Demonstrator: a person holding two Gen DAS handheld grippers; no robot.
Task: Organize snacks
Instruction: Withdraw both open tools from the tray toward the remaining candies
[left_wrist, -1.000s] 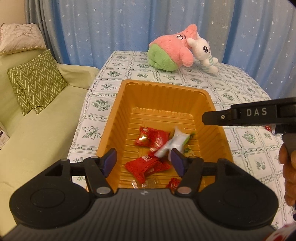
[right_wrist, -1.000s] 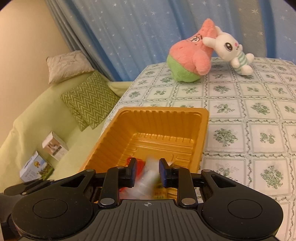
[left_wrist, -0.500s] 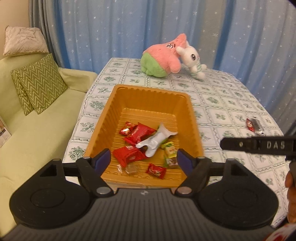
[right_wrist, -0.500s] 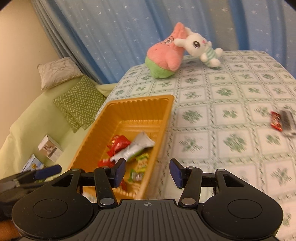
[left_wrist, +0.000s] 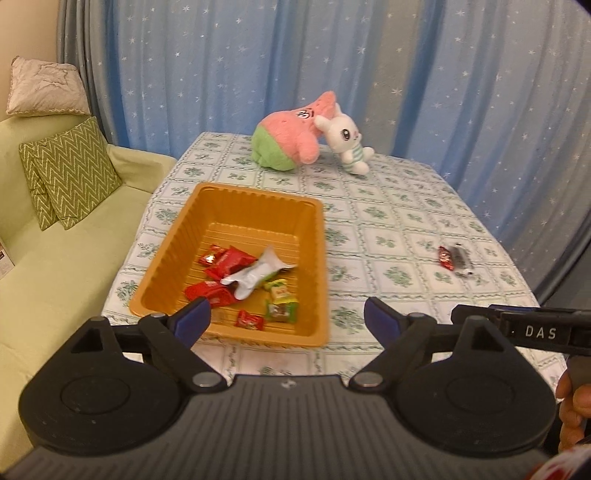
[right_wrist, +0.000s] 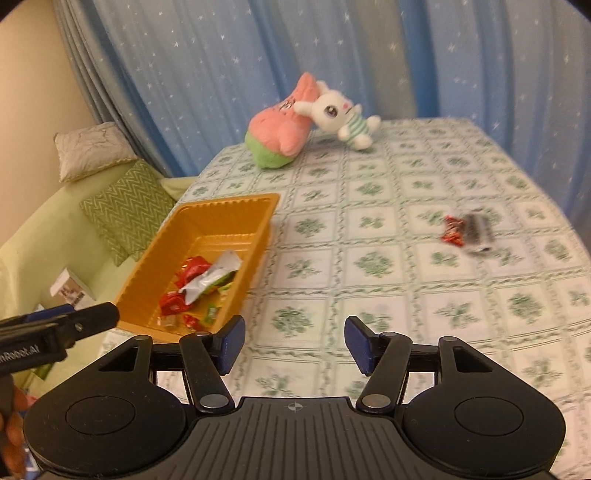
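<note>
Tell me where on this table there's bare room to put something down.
The tablecloth is bare between the orange tray and the two wrapped snacks, and nearer, ahead of the right gripper, whose jaws are opening with nothing between them. The strip between tray and plush toys is free too. The tray's near half is crowded with wrappers.

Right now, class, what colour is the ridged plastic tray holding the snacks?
Orange: the ridged plastic tray shows best in the left wrist view.

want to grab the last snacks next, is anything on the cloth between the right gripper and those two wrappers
Nothing visible: only bare tablecloth lies between the empty, opening right gripper and the two wrappers.
</note>
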